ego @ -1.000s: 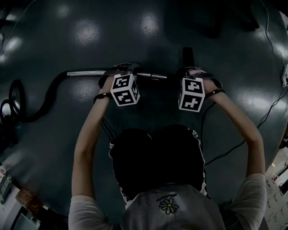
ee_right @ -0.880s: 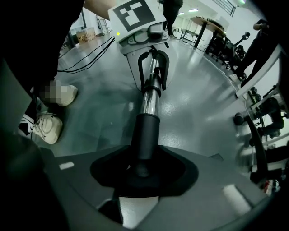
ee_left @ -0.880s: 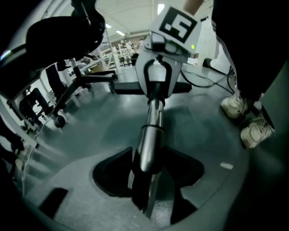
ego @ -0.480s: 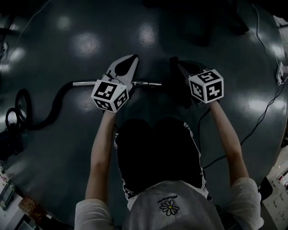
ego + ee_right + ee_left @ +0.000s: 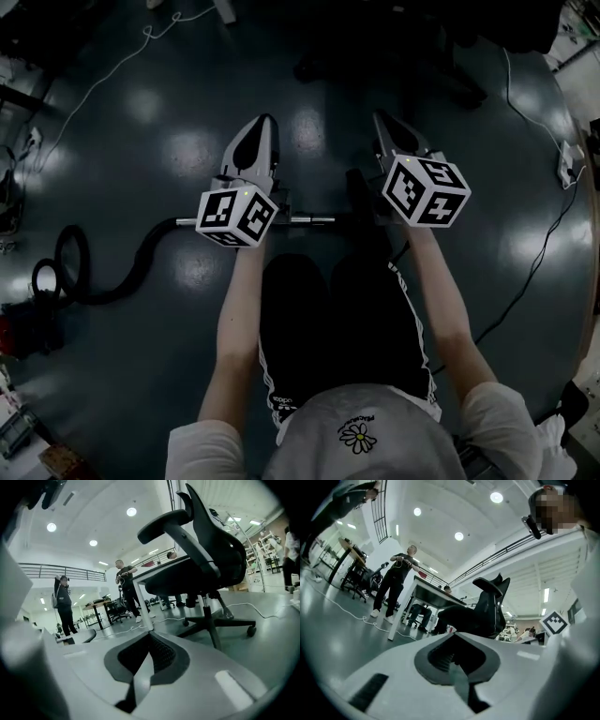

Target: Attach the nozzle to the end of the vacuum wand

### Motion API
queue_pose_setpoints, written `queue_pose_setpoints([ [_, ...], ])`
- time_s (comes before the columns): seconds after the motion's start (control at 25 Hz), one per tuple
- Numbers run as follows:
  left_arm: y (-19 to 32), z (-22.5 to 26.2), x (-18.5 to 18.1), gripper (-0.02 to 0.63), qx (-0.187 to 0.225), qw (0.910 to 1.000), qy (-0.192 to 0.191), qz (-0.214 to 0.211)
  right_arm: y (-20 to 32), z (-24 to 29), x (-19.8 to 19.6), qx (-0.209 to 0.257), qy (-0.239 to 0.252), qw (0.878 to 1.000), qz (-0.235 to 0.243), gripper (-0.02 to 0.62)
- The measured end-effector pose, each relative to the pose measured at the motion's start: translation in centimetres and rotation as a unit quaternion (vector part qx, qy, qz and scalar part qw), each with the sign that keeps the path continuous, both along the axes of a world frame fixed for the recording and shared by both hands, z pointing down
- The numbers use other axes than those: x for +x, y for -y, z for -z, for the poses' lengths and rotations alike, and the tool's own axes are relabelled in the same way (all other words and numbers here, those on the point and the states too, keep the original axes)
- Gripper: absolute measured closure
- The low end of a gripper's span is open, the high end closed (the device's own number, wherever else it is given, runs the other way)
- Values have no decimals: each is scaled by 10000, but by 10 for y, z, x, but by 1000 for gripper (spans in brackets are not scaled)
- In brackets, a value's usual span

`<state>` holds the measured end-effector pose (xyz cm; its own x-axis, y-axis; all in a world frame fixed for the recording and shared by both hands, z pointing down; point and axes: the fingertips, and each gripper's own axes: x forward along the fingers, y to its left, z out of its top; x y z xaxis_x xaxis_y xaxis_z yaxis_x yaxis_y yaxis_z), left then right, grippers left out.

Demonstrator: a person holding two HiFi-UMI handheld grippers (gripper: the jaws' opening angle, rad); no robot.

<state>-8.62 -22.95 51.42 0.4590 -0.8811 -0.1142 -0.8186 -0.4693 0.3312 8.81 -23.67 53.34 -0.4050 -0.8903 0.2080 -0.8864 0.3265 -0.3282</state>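
Down by the left edge of the floor sits the vacuum's dark reddish body (image 5: 17, 330), and its black hose (image 5: 141, 255) loops away from it toward the middle. The hose runs into the vacuum wand (image 5: 314, 219), a thin metal tube lying flat on the floor just in front of the person's knees, its free end pointing right. Above the wand the left gripper (image 5: 266, 119) is held up off the floor, pointing forward and roughly level. Its tongs are clenched tight with nothing caught between them. Right at the wand's free end lies a dark shape that looks to be the nozzle (image 5: 359, 192), but the floor is too dim there to tell whether it touches the tube or only sits beside it. The right gripper (image 5: 379, 116) is raised alongside, also pointing forward, tongs clenched and empty. Past its tips an office chair (image 5: 206, 559) stands by a white table (image 5: 143, 599). A black cable (image 5: 539, 267) trails across the floor toward its right edge
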Motion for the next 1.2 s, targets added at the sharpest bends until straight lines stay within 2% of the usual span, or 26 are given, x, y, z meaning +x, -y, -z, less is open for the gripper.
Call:
queue_pose_setpoints([
  [0.16, -1, 5, 2, 603, 260, 9982, 403, 351, -2, 1, -8, 86, -111, 9996, 236, 588],
  [0.28, -4, 23, -1, 603, 185, 9968, 539, 566, -5, 18, -15, -10, -237, 9992, 323, 588],
  [0.36, -6, 57, -9, 603, 99, 9963, 540, 668, -7, 51, -25, -118, -128, 9992, 361, 588],
  [0.48, -15, 137, -21, 603, 22, 9960, 552, 709, -15, 130, -36, -149, 41, 9992, 379, 588],
  [0.64, -28, 275, -30, 603, 65, 9948, 530, 864, -27, 265, -36, -134, 76, 9993, 352, 588],
  [0.76, -52, 401, -12, 603, 69, 9944, 659, 826, -46, 386, -23, -255, 133, 9992, 291, 588],
  [0.92, -96, 562, 7, 603, -41, 9932, 729, 912, -90, 545, 2, -342, 28, 9994, -38, 588],
  [1.04, -127, 627, 26, 603, 79, 9934, 741, 871, -123, 615, 11, -227, 312, 9993, -33, 588],
  [1.2, -153, 650, 51, 603, 296, 9947, 656, 729, -143, 642, 4, -24, 443, 9988, 188, 588],
])
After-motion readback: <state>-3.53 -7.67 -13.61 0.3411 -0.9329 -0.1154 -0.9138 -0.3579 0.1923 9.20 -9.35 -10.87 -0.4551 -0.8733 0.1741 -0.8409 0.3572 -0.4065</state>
